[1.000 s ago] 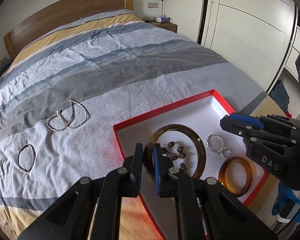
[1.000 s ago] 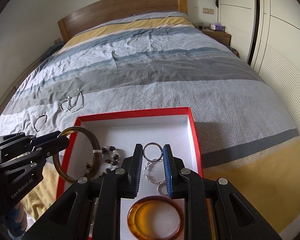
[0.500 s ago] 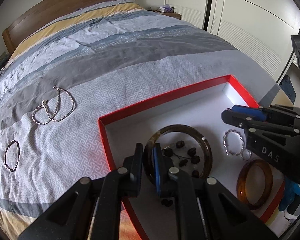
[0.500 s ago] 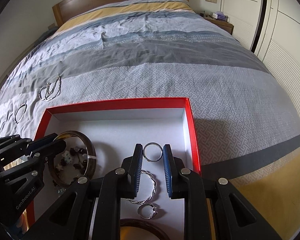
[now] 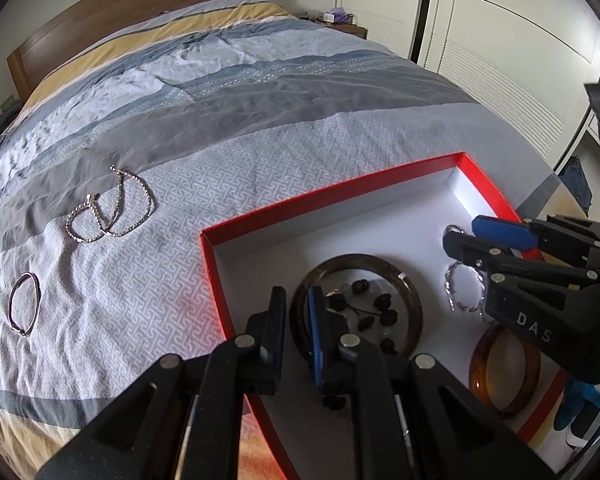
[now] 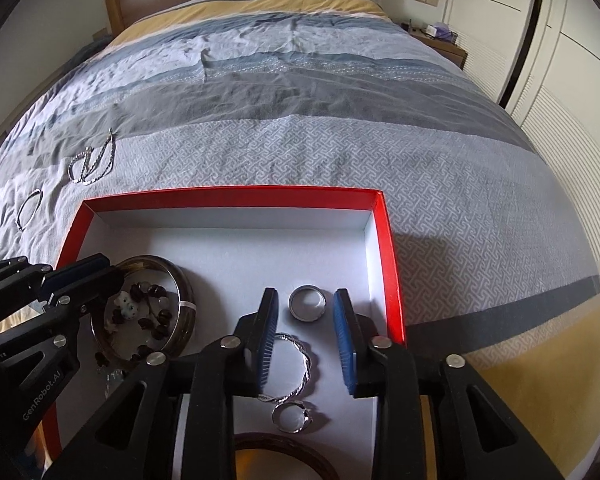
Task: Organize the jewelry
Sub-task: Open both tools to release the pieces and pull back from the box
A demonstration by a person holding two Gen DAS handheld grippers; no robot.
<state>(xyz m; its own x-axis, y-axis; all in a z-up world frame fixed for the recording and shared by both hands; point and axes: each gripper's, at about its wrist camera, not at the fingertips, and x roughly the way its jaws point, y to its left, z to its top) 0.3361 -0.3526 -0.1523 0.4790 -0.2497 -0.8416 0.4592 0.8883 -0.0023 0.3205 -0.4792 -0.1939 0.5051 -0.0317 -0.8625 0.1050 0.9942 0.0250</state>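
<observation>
A red box with a white floor (image 5: 452,160) (image 6: 236,191) lies on the bed. My left gripper (image 5: 296,300) is shut on the near rim of a dark brown bangle (image 5: 396,276) (image 6: 180,280), which rests in the box around a beaded bracelet (image 5: 374,306) (image 6: 148,312). My right gripper (image 6: 306,300) is open over the box floor, its jaws either side of a silver ring (image 6: 307,303) that lies loose. A twisted silver bracelet (image 6: 300,364) (image 5: 460,288), a small ring (image 6: 294,418) and an amber bangle (image 5: 504,372) also lie in the box.
On the bedspread left of the box lie a silver chain necklace (image 5: 108,212) (image 6: 92,164) and a thin silver bangle (image 5: 23,308) (image 6: 29,210). A wooden headboard (image 5: 132,12) is at the far end. White wardrobe doors (image 5: 500,40) and a nightstand (image 6: 440,40) stand to the right.
Both grippers lowered toward the box. My right gripper opened and the silver ring now lies on the box floor. The dark bangle came down flat in the box, still gripped.
</observation>
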